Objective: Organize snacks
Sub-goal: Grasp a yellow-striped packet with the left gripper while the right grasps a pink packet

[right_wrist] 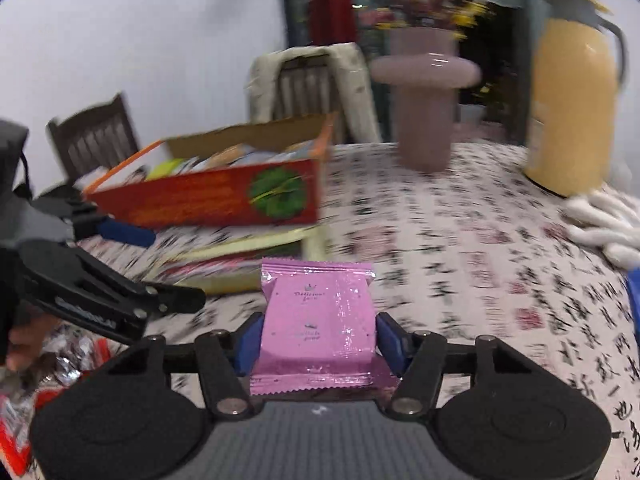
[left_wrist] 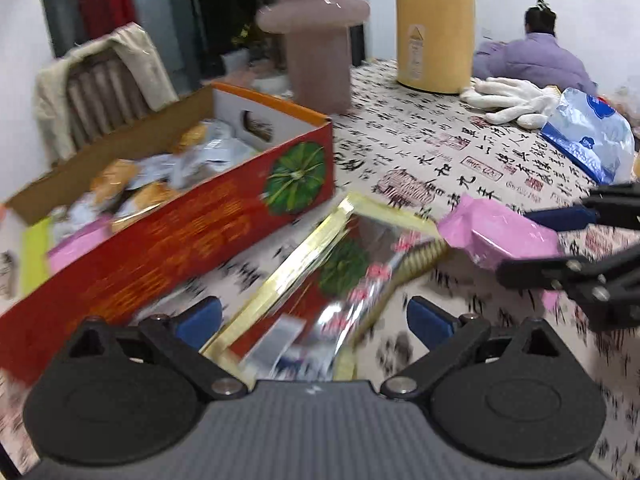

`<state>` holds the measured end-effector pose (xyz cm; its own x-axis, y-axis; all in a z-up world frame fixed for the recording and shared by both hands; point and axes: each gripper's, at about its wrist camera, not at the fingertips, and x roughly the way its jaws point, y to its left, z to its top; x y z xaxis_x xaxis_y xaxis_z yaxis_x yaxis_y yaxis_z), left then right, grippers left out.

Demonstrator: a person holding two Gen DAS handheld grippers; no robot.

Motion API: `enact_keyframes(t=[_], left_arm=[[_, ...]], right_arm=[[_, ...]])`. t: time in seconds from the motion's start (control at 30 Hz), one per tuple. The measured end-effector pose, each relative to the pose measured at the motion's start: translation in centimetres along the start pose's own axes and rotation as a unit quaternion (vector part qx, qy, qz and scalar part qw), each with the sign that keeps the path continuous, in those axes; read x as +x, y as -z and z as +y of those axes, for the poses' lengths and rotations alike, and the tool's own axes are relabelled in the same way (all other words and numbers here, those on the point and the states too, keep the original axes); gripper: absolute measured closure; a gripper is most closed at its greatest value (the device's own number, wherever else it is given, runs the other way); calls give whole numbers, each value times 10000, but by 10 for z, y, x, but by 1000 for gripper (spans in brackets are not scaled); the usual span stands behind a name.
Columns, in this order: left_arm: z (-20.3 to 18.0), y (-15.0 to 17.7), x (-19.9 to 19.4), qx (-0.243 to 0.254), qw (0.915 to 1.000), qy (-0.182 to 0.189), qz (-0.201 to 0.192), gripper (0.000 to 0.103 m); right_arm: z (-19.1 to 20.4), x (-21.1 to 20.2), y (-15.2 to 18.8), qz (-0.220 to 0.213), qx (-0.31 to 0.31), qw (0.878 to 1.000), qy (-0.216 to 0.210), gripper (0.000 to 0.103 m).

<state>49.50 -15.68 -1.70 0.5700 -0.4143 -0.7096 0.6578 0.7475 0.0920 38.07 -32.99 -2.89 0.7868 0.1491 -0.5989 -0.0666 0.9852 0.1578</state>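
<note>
Right now the right tool [right_wrist: 316, 340] grips a pink snack packet [right_wrist: 316, 320] between its blue pads, held above the desk [right_wrist: 460, 260] with its calligraphy-print cloth. Off at ten o'clock in the right wrist view stands the red box [right_wrist: 208, 196], open-topped and filled with wrapped snacks; a gold-edged lid [right_wrist: 244, 256] lies flat just in front of it. The left tool [left_wrist: 312, 320] stands open with nothing pressed between its pads, hovering over that lid and a silvery wrapper [left_wrist: 344, 300]. At one o'clock sit a pink vase [right_wrist: 424, 96] and yellow flask [right_wrist: 572, 108].
</note>
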Motion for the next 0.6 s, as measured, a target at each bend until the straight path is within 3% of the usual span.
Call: enact_keyframes(t=[0.13,0.2,0.3,0.47,0.6], left_arm=[[4,-18,29,-223,9991,191,310,8],[5,-22,31,-335,9988,253,255,35],[-3,-23,20,-300,9989,301,219,62],[-15,-12,-17,-343,9994,-50,-46,74],[-13,-11,-66,-538,9971,-137,-513,75]], right_arm=[[-7,1,0,0,22,10000,-61,44],[-6,-2,0,-47,13,9999,-96,44],[-6,-6,1,-92,41,9998,-145,44],[-3,-11,1,-188,14,9996,-191,44],[-2,-11,3,-236,2,9996,-161,44]])
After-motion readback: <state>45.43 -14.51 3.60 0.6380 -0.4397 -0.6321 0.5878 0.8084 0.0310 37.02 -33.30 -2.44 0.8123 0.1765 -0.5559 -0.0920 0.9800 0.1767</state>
